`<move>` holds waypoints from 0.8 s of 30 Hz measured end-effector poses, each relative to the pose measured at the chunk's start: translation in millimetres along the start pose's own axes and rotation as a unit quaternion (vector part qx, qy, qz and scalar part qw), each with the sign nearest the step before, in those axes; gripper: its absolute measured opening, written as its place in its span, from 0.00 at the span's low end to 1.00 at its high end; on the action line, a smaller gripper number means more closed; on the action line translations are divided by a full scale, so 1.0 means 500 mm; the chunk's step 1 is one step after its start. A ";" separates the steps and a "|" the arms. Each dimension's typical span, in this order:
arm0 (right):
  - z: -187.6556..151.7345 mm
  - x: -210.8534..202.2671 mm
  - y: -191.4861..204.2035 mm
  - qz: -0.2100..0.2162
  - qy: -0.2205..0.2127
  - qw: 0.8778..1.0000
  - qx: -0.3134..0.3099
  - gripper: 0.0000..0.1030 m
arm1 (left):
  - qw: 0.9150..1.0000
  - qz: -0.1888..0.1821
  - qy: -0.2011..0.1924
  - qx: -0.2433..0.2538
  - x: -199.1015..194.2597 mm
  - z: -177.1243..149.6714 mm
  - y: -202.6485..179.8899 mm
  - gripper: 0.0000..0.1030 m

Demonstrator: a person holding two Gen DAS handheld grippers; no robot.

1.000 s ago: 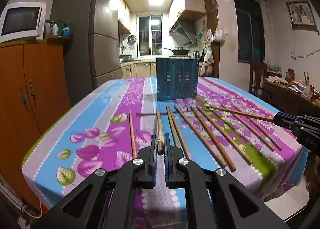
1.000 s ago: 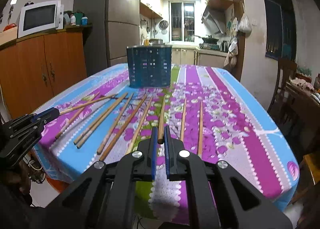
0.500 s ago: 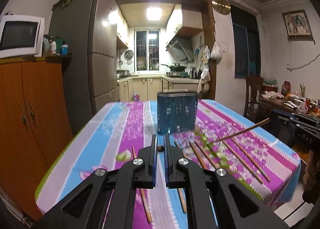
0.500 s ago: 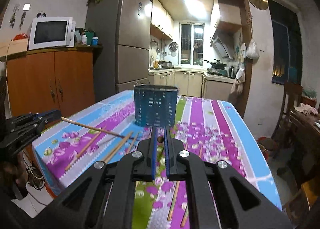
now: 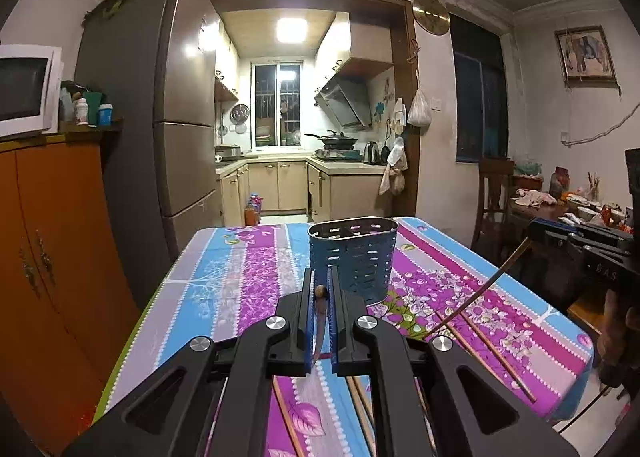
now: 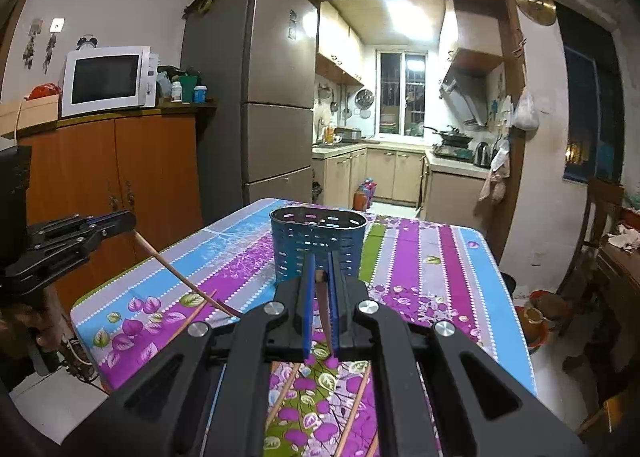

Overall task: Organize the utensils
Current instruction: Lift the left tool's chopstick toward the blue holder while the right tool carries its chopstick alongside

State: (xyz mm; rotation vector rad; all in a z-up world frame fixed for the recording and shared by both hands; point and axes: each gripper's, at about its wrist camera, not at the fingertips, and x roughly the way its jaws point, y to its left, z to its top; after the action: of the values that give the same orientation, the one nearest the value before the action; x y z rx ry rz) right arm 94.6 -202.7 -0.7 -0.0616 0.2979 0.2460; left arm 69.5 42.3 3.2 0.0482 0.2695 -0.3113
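Wooden chopstick [image 5: 320, 299] gripped in each gripper's closed fingers | I judged tips should drop vertically over blue holder [image 5: 353, 257] | avoid snagging its rim.

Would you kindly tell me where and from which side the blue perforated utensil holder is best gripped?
Take the blue holder by its top rim, coming down from above, one finger inside and one outside a long wall. It stands upright, open-mouthed, and its oval body looks too wide to span. The left gripper and right gripper each hold a chopstick now.
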 end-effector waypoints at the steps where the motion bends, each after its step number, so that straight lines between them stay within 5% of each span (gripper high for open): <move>1: 0.004 0.003 -0.002 0.003 0.002 1.000 0.002 0.05 | 1.000 -0.004 0.003 -0.002 0.007 0.008 0.003 0.07; 24: 0.095 0.039 -0.016 0.013 0.017 1.000 0.000 0.05 | 0.999 -0.048 0.024 -0.008 0.056 0.088 0.021 0.07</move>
State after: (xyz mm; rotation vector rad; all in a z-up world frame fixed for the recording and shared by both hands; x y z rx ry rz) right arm 127.9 -201.5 39.0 -0.0613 0.3320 0.2705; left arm 109.7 39.9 38.1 0.0268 0.3217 -0.4028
